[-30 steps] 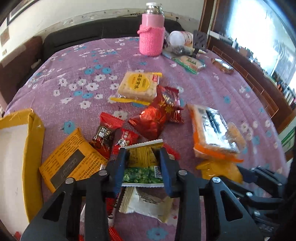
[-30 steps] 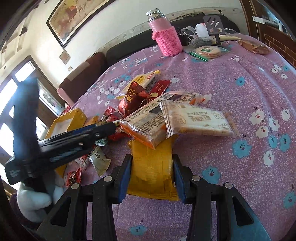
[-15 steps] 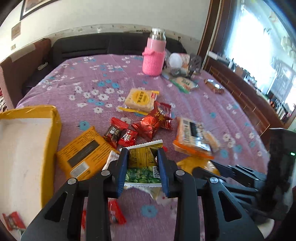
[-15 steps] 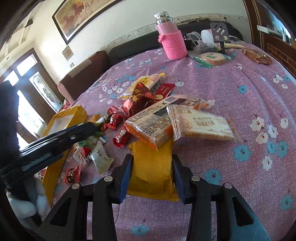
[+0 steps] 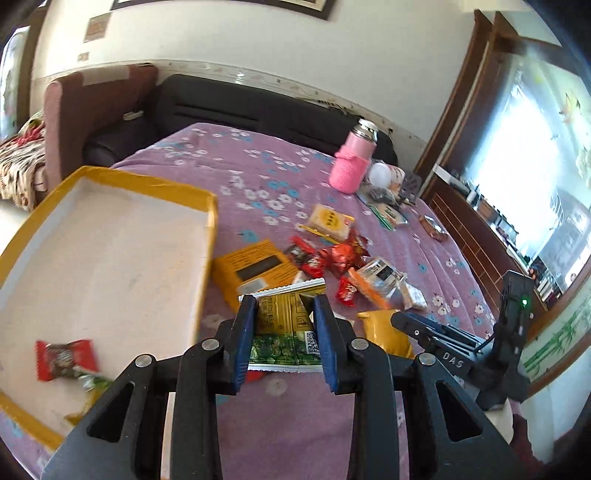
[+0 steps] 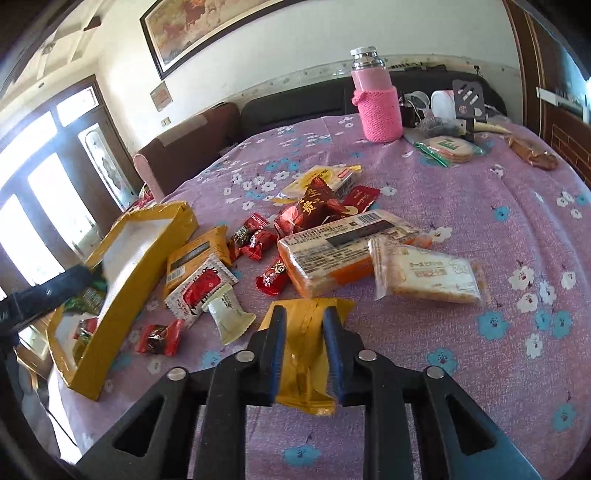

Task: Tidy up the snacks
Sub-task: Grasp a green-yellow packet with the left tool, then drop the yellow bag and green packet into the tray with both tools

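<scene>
The left gripper [image 5: 284, 325] is clamped on a yellow-and-green crinkle-edged snack packet [image 5: 282, 334], held in the air just beside the right-hand rim of a shallow yellow cardboard tray with a white floor [image 5: 110, 258]; a red wrapped candy [image 5: 64, 360] already lies in the tray's near corner. The right gripper [image 6: 304, 350] has its blue pads on either side of a plain yellow foil pouch [image 6: 304, 354]; its jaws have just been closing and the pouch looks pinched between them, its far end at the table surface. Everything sits on a table covered by a purple cloth printed with white and blue flowers [image 6: 480, 206]. Just beyond the pouch lie an orange-edged clear pack of biscuits [image 6: 332, 251] with a clear bag of pale crackers [image 6: 424, 273] leaning on it, then small red candies [image 6: 255, 236], a shiny red foil bag [image 6: 314, 210], a flat orange box [image 6: 195, 254], and a white-and-red sachet [image 6: 201, 288] beside a cream sachet [image 6: 227, 310]. These scattered packets lie between the right gripper and the tray. At the table's far edge stands a pink bottle in a knitted pink sleeve with a metal cap [image 6: 375, 96], with small clutter to its right. Behind are a dark sofa [image 5: 240, 107], a brown armchair [image 5: 81, 107], a cream wall with a framed picture [image 6: 207, 29], and bright windows.
</scene>
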{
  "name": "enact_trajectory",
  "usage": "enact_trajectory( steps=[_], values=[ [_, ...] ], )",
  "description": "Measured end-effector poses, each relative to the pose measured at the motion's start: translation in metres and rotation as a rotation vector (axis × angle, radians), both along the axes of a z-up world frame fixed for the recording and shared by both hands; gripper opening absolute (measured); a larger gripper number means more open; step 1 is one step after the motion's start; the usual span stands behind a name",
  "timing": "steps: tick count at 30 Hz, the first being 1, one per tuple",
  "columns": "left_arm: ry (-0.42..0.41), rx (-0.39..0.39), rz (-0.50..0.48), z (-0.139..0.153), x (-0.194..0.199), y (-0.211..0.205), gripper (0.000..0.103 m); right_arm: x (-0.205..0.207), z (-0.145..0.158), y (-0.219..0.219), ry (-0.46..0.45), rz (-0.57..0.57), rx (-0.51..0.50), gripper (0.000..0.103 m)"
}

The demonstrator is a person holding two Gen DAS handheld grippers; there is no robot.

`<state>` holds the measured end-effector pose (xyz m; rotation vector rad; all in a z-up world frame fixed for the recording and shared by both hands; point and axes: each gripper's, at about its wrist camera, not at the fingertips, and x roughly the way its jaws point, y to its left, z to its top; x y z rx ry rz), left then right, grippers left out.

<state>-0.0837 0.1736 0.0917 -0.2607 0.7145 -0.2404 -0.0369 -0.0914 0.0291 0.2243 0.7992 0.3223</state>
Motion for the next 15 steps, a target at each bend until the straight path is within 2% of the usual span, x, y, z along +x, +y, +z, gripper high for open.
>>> enact_trajectory(
  steps=[1,2,3,8,10,11,15],
  values=[
    [-0.002,-0.006,0.005,0.0,-0.004,0.004,0.029,0.0,0.001,0.002,0.006,0.009,0.004,0.048],
    [-0.006,-0.014,0.012,0.0,-0.006,0.007,0.029,0.001,0.001,0.004,0.011,0.016,0.0,0.062],
    [-0.008,-0.022,0.018,0.0,-0.009,0.012,0.029,0.001,0.001,0.009,0.02,0.015,-0.021,0.064],
    [-0.025,-0.04,0.037,0.001,-0.017,0.025,0.029,0.008,-0.01,0.034,0.087,-0.003,-0.157,0.062],
    [-0.033,-0.036,0.047,0.001,-0.021,0.03,0.029,0.008,-0.014,0.037,0.111,-0.011,-0.169,0.046],
    [-0.038,-0.034,0.055,0.001,-0.023,0.034,0.029,0.006,-0.014,0.038,0.118,-0.015,-0.171,0.043],
    [-0.043,-0.034,0.095,-0.001,-0.028,0.054,0.029,-0.005,-0.009,0.038,0.124,-0.016,-0.16,0.042]
  ],
)
